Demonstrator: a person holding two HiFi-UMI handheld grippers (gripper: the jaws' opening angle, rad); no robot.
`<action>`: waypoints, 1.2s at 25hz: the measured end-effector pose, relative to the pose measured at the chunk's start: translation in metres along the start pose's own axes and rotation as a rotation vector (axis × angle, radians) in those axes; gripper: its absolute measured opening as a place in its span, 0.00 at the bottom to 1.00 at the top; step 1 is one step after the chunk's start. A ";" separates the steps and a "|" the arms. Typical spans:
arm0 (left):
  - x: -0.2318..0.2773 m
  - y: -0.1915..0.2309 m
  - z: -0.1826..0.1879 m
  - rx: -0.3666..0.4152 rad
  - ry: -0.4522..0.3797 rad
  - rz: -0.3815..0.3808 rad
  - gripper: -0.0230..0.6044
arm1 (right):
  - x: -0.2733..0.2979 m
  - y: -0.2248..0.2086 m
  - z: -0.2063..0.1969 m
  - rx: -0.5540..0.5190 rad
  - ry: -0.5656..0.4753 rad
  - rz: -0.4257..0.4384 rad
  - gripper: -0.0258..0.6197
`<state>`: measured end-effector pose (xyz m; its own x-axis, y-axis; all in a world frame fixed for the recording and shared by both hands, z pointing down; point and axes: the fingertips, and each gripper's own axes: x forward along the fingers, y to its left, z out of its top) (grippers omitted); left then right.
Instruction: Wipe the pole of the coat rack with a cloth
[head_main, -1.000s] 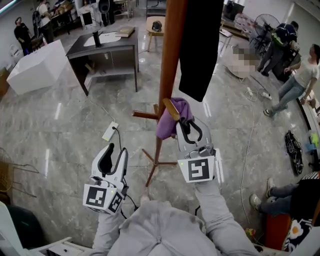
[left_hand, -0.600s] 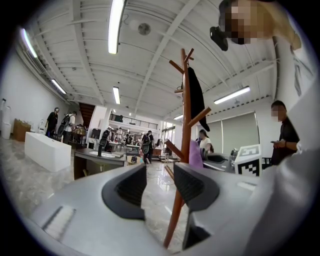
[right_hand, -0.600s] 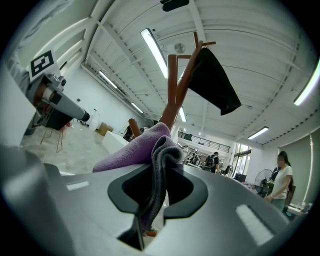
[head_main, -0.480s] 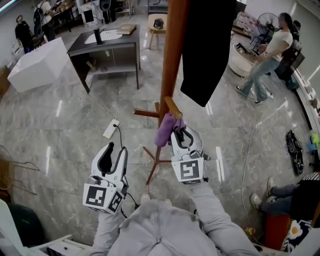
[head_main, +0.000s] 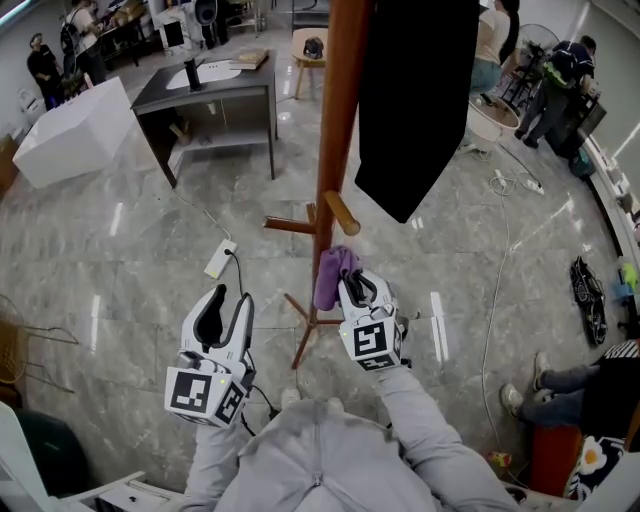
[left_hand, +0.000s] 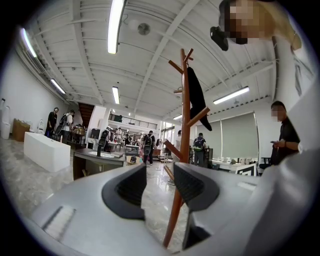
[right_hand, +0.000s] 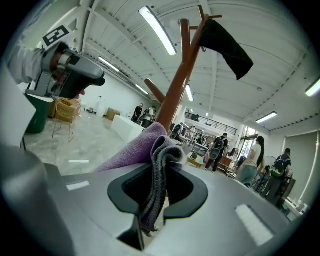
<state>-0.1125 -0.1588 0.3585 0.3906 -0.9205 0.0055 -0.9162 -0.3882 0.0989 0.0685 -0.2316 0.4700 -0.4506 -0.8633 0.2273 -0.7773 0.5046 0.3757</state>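
Observation:
The brown wooden coat rack pole (head_main: 337, 150) rises in the middle of the head view, with short pegs (head_main: 340, 213) on its lower part. My right gripper (head_main: 354, 290) is shut on a purple cloth (head_main: 332, 275), which presses against the pole just below a peg. In the right gripper view the cloth (right_hand: 145, 150) hangs folded between the jaws of that gripper (right_hand: 161, 176), and the pole (right_hand: 177, 95) runs up behind it. My left gripper (head_main: 222, 315) stands open and empty to the left of the pole, well apart from it. From the left gripper view the pole (left_hand: 184, 145) shows just beyond the right jaw.
A black garment (head_main: 415, 100) hangs from the rack above my right gripper. The rack's splayed feet (head_main: 305, 320) spread on the marble floor. A dark desk (head_main: 210, 95), a white box (head_main: 75, 135) and a power strip (head_main: 221, 258) lie to the left. People stand at the back right.
My right gripper has slid the purple cloth down the pole, from beside the peg to below it. The left gripper has not moved.

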 end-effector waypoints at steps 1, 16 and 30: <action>0.000 -0.001 0.001 0.001 0.001 -0.003 0.32 | -0.001 0.002 -0.006 -0.003 0.018 0.004 0.13; -0.011 -0.015 0.005 0.003 -0.013 -0.027 0.32 | -0.072 0.008 0.045 -0.193 -0.118 -0.011 0.12; -0.044 0.007 0.004 -0.020 -0.037 0.052 0.32 | -0.048 -0.016 0.141 -0.687 -0.257 -0.208 0.12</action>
<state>-0.1368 -0.1211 0.3553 0.3387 -0.9406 -0.0251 -0.9331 -0.3392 0.1196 0.0402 -0.1994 0.3268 -0.4781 -0.8733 -0.0939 -0.4473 0.1501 0.8817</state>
